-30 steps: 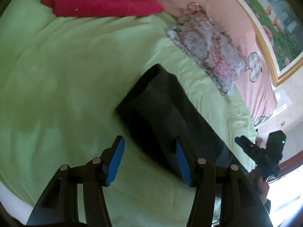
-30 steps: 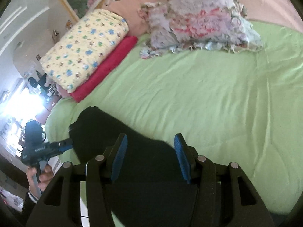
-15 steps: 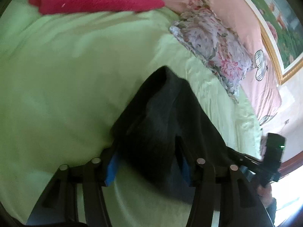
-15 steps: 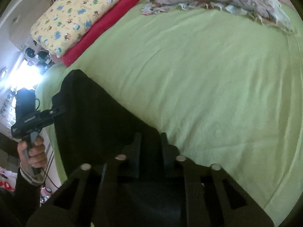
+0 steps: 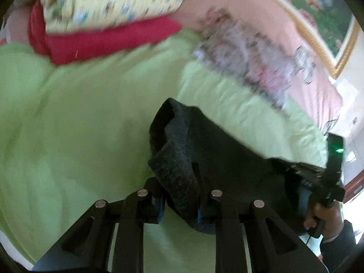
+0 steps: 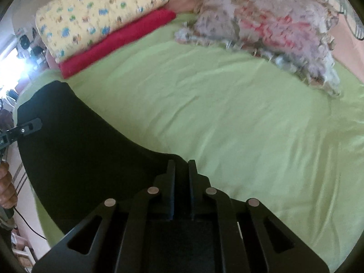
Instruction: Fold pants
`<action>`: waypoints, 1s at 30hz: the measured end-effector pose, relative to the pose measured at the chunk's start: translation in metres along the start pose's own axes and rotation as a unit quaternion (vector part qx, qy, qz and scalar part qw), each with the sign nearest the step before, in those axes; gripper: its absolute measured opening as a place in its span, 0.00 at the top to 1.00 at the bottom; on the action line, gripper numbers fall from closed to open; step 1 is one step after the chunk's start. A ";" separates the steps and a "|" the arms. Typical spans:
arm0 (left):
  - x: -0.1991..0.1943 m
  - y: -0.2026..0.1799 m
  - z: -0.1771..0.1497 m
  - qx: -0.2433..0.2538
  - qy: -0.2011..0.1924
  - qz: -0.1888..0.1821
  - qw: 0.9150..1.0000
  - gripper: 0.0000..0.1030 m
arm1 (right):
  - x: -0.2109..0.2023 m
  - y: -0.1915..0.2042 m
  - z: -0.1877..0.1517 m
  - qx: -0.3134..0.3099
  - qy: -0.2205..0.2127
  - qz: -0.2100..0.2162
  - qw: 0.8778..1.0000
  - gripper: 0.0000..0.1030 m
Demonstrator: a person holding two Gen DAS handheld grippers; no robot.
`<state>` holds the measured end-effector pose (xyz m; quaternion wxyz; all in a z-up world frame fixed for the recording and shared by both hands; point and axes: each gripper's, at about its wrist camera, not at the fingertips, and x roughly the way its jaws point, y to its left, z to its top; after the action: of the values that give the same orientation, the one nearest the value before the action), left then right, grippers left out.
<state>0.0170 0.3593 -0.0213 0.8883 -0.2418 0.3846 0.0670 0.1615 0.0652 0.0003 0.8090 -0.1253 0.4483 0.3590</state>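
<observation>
Dark grey pants [image 5: 218, 154] lie across the green bed sheet [image 5: 79, 136]. My left gripper [image 5: 179, 188] is shut on one end of the pants, which bunches up between its blue pads and is lifted off the sheet. In the right wrist view the pants [image 6: 75, 145] stretch to the left. My right gripper [image 6: 182, 166] is shut on the other end of the pants, fingers nearly together. The other gripper shows at the left edge of the right wrist view [image 6: 25, 128] and at the right in the left wrist view [image 5: 318, 182].
A yellow patterned quilt [image 6: 100, 16] lies on a red blanket [image 6: 118, 43] at the head of the bed. A floral pillow [image 6: 268, 29] lies at the back right. A framed picture [image 5: 318, 11] hangs on the wall. The bed edge is at the left [image 6: 43, 216].
Both grippers went from open above the pants to shut on their ends. The left end is now lifted and bunched, and both views have tilted up toward the head of the bed.
</observation>
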 end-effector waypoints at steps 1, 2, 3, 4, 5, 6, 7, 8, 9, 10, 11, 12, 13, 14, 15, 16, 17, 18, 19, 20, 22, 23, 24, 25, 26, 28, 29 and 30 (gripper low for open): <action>0.000 0.003 -0.002 -0.002 0.004 0.002 1.000 0.75 | 0.003 0.000 -0.002 0.003 -0.002 -0.007 1.000 0.83; -0.004 0.005 -0.003 0.000 0.001 0.009 1.000 0.69 | 0.001 -0.002 -0.003 0.013 -0.010 -0.005 1.000 0.81; -0.010 0.004 -0.003 0.004 -0.007 0.018 1.000 0.64 | -0.003 -0.003 -0.004 0.021 -0.015 0.002 1.000 0.77; -0.017 0.003 -0.003 0.009 -0.019 0.030 0.999 0.62 | -0.011 -0.005 -0.005 0.032 -0.020 0.004 0.999 0.73; -0.026 0.000 -0.003 0.016 -0.031 0.041 0.999 0.57 | -0.021 -0.007 -0.007 0.037 -0.029 0.001 0.999 0.72; -0.033 -0.002 -0.003 0.019 -0.040 0.047 0.998 0.52 | -0.033 -0.009 -0.010 0.043 -0.042 0.004 0.998 0.70; -0.043 -0.005 -0.002 0.022 -0.052 0.054 0.997 0.51 | -0.043 -0.011 -0.013 0.049 -0.050 0.008 0.997 0.65; -0.051 -0.007 0.000 0.024 -0.061 0.053 0.996 0.51 | -0.054 -0.013 -0.017 0.058 -0.060 0.015 0.996 0.62; -0.058 -0.011 0.001 0.026 -0.069 0.049 0.996 0.49 | -0.065 -0.016 -0.022 0.067 -0.068 0.021 0.995 0.55; -0.062 -0.015 0.002 0.028 -0.074 0.046 0.996 0.48 | -0.077 -0.020 -0.028 0.078 -0.077 0.023 0.994 0.52; -0.068 -0.021 0.003 0.033 -0.080 0.041 0.995 0.47 | -0.085 -0.023 -0.034 0.084 -0.083 0.024 0.993 0.52; -0.070 -0.028 0.004 0.038 -0.083 0.034 0.995 0.46 | -0.095 -0.026 -0.041 0.091 -0.088 0.026 0.992 0.52; -0.071 -0.038 0.005 0.046 -0.082 0.025 0.995 0.45 | -0.106 -0.030 -0.051 0.100 -0.094 0.025 0.990 0.52; -0.071 -0.048 0.006 0.055 -0.079 0.015 0.995 0.41 | -0.114 -0.034 -0.061 0.110 -0.097 0.023 0.989 0.52; -0.069 -0.058 0.006 0.064 -0.076 0.005 0.995 0.39 | -0.123 -0.040 -0.073 0.122 -0.101 0.021 0.987 0.52; -0.066 -0.069 0.006 0.075 -0.072 -0.007 0.995 0.39 | -0.129 -0.043 -0.081 0.132 -0.102 0.019 0.986 0.51; -0.060 -0.081 0.004 0.088 -0.063 -0.017 0.994 0.39 | -0.136 -0.049 -0.092 0.150 -0.101 0.015 0.983 0.49; -0.055 -0.093 0.003 0.099 -0.056 -0.023 0.993 0.39 | -0.142 -0.055 -0.104 0.166 -0.101 0.014 0.981 0.45; -0.049 -0.105 0.002 0.111 -0.050 -0.030 0.992 0.39 | -0.149 -0.062 -0.117 0.186 -0.104 0.018 0.977 0.44; -0.043 -0.118 0.000 0.123 -0.043 -0.041 0.991 0.39 | -0.154 -0.068 -0.126 0.200 -0.106 0.019 0.974 0.44; -0.032 -0.140 -0.004 0.140 -0.029 -0.061 0.988 0.39 | -0.167 -0.077 -0.147 0.225 -0.109 0.008 0.968 0.44; -0.027 -0.153 -0.006 0.150 -0.022 -0.071 0.986 0.39 | -0.175 -0.081 -0.158 0.234 -0.112 0.003 0.966 0.44; -0.021 -0.166 -0.009 0.160 -0.015 -0.082 0.984 0.38 | -0.181 -0.082 -0.165 0.239 -0.115 -0.002 0.964 0.44; -0.017 -0.175 -0.012 0.167 -0.008 -0.091 0.982 0.38 | -0.188 -0.084 -0.174 0.246 -0.120 -0.010 0.962 0.44; -0.011 -0.190 -0.015 0.178 0.003 -0.103 0.979 0.38 | -0.198 -0.086 -0.185 0.252 -0.128 -0.019 0.959 0.44; -0.003 -0.212 -0.022 0.194 0.013 -0.118 0.974 0.38 | -0.211 -0.090 -0.200 0.264 -0.139 -0.038 0.954 0.44; 0.001 -0.225 -0.026 0.206 0.021 -0.130 0.970 0.37 | -0.217 -0.093 -0.209 0.273 -0.143 -0.048 0.950 0.44; 0.004 -0.237 -0.030 0.216 0.028 -0.137 0.966 0.37 | -0.224 -0.098 -0.218 0.284 -0.148 -0.057 0.946 0.44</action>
<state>0.0723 0.1374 0.0477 0.9092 -0.0964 0.3774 -0.1470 0.0147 -0.2239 0.0478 0.8873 0.1390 0.3992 0.1842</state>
